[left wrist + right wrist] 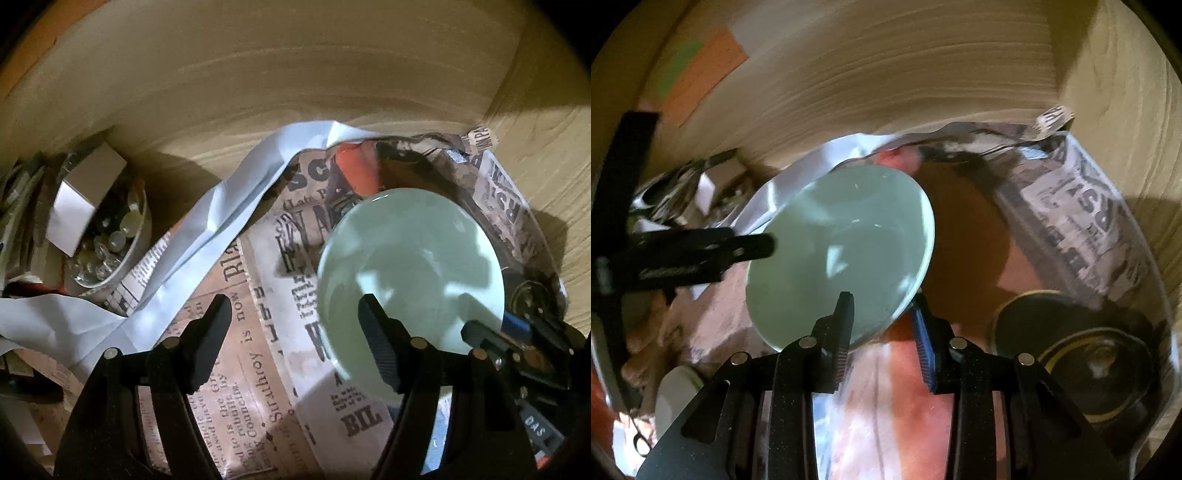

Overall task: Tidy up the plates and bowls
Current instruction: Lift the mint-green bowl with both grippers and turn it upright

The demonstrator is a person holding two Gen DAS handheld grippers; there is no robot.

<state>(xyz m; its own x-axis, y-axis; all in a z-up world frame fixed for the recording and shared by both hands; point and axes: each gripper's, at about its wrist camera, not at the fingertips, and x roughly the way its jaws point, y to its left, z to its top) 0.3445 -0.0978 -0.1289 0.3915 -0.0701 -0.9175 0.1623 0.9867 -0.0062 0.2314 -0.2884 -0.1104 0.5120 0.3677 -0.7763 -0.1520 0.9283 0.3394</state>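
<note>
my right gripper pinches the pale bowl rim at six o'clock for lifting; left gripper gapes empty.

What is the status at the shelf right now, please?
Right claw shut on bowl rim, bowl tilted. Left claw open, empty, one finger over bowl. Newspaper underneath; dark lid to the right.
</note>
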